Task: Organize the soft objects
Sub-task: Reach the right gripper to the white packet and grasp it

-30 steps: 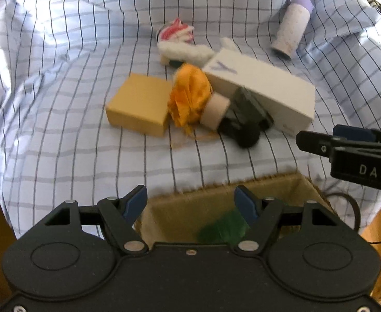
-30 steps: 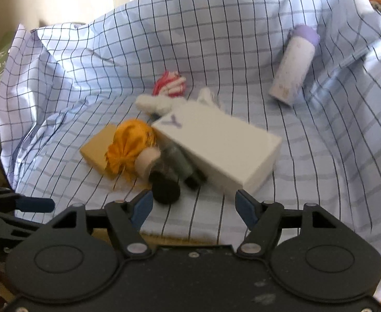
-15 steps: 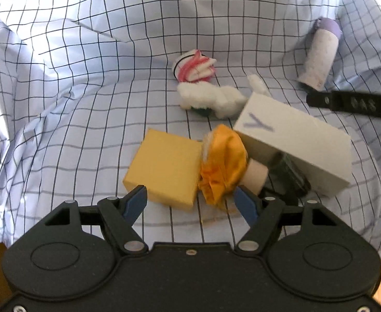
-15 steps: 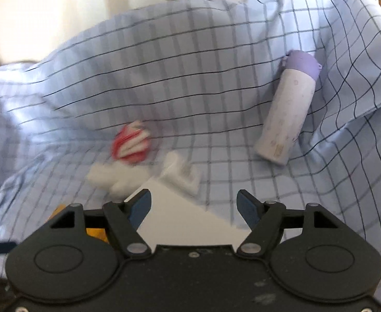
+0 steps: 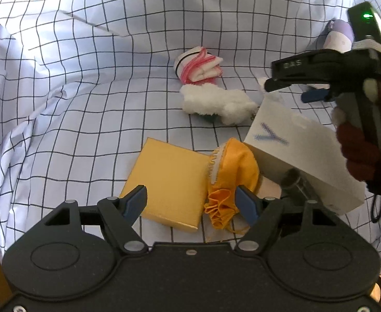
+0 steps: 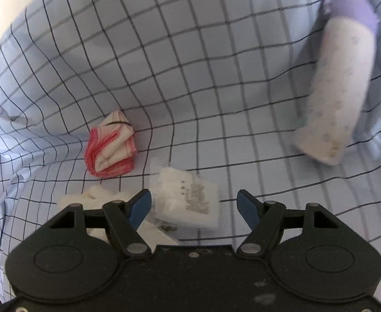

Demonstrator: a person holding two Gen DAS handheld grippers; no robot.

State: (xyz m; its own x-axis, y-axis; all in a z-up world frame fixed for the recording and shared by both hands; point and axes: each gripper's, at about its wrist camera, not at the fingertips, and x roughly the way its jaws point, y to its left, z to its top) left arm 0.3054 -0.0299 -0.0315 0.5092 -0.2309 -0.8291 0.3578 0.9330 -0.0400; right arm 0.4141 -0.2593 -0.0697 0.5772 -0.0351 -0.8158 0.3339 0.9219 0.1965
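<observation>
Checked cloth (image 5: 60, 83) carries the soft items. Orange fabric (image 5: 232, 171) partly hides a dark toy beneath the white box (image 5: 302, 153). Purple-capped roll (image 6: 338, 91) is blurred. Left gripper (image 5: 191, 202) hovers over the yellow block (image 5: 169, 184), jaws apart, empty. Right gripper (image 6: 194, 208) is angled down, parted, straddling a white tag (image 6: 190, 202) without contact.

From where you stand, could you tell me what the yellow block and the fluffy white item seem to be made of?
Yellow block: probably foam or sponge, matte with crisp square edges. Fluffy white item: plush or fleece fabric, with a shaggy pile.
</observation>
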